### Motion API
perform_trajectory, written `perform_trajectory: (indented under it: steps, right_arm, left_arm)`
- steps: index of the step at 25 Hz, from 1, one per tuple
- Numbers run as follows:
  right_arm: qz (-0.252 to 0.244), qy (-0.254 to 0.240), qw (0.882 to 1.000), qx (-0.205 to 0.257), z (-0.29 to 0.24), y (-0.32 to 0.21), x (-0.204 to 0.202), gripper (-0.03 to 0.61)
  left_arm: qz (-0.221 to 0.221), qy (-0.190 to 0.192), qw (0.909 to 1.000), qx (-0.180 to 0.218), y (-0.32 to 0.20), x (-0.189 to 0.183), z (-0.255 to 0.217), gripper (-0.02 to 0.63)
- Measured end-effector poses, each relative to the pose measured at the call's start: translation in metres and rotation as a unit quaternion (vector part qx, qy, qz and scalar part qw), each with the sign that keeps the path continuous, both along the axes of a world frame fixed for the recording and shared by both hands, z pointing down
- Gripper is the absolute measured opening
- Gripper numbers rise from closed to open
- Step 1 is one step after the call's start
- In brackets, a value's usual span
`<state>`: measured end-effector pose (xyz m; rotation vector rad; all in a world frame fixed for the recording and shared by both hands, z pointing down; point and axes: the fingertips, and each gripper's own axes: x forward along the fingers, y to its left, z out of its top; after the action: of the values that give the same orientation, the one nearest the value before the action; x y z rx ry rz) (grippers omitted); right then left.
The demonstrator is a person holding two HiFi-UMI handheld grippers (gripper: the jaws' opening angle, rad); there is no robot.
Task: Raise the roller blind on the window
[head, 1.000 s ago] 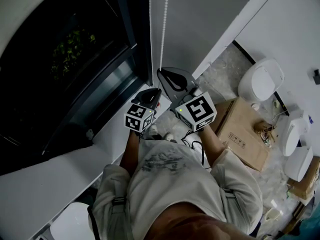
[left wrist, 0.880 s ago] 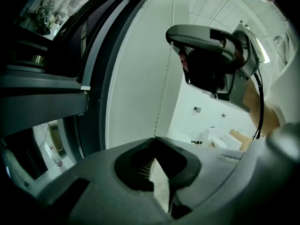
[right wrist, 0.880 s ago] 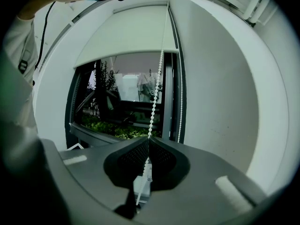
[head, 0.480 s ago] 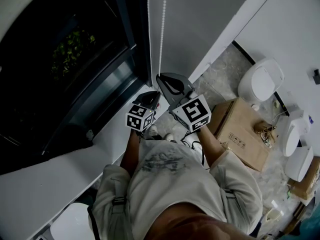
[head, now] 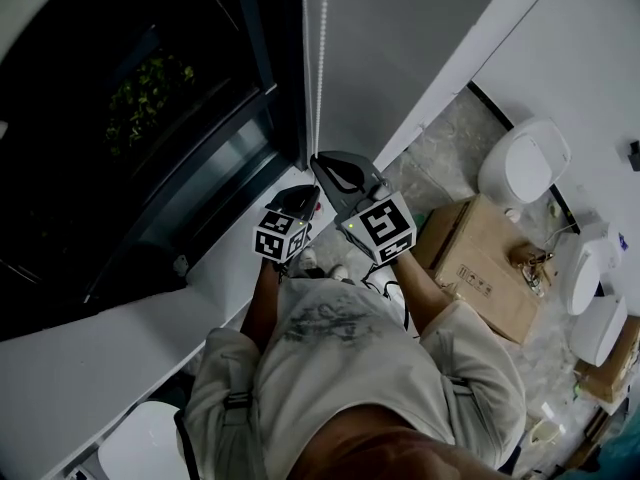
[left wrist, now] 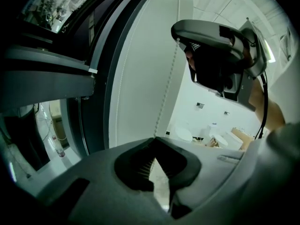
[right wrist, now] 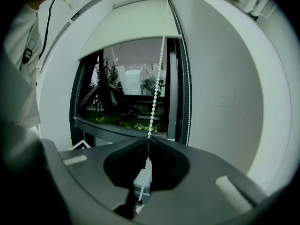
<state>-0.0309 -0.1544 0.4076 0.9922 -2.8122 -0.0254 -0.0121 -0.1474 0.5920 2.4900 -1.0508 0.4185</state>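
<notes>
Beside the dark window (right wrist: 122, 93), the bead chain (right wrist: 155, 86) hangs taut and vertical.

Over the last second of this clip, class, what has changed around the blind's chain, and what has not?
The right tool and the left tool both sank a little, the right more visibly, each clamped on the bead chain. Nothing was taken hold of or let go. The cardboard box stayed put.

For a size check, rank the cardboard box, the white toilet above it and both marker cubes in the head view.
Cardboard box
White toilet
Right gripper's cube
Left gripper's cube
The cubes are nearer.
</notes>
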Motion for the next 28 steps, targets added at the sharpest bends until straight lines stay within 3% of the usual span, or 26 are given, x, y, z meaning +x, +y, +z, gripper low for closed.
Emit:
perform_trajectory:
  steps: [10,15,22,28]
  right_arm:
    - [-0.011,-0.001,1.000,0.004,0.000,0.005,-0.005,0.011]
    - [-0.014,-0.001,1.000,0.005,0.000,0.005,-0.005,0.011]
    - [-0.014,0.000,1.000,0.008,0.000,0.006,-0.003,0.011]
    - [-0.013,0.002,1.000,0.010,0.000,0.007,-0.003,0.011]
  left_arm:
    - [-0.010,0.016,0.9993,0.031,0.006,-0.011,-0.021,0.015]
    - [-0.005,0.028,0.9981,0.055,0.011,-0.016,-0.055,0.060]
    - [-0.018,0.063,0.9902,0.124,0.006,-0.036,-0.139,0.095]
    - [-0.012,0.082,0.9760,0.202,0.005,-0.040,-0.220,0.115]
